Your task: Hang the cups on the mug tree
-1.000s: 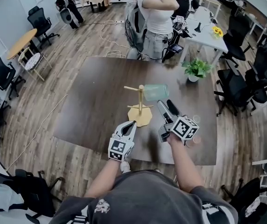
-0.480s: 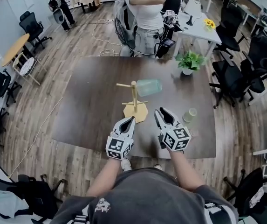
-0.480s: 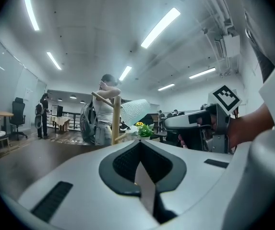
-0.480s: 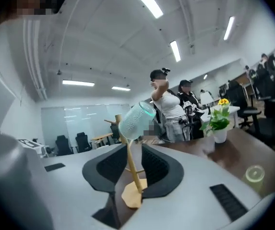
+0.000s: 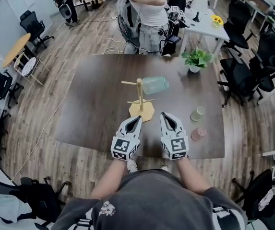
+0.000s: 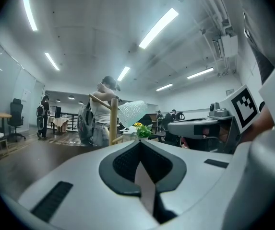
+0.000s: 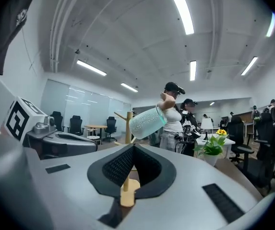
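A wooden mug tree stands mid-table with a teal cup hanging on its right peg. The same tree and teal cup show ahead in the right gripper view. A pale green cup and a pink cup stand on the table to the right. My left gripper and right gripper sit side by side near the front edge, just short of the tree's base. The right jaws have just been closing and are shut with nothing between them. The left gripper is shut and empty too.
A potted plant stands at the table's far right. A person stands behind the dark table's far edge. Office chairs ring the table, and a white desk carries a sunflower.
My right gripper has rolled upright, drawn back and left beside the left gripper, and its jaws have closed on nothing. The left gripper has hardly moved.
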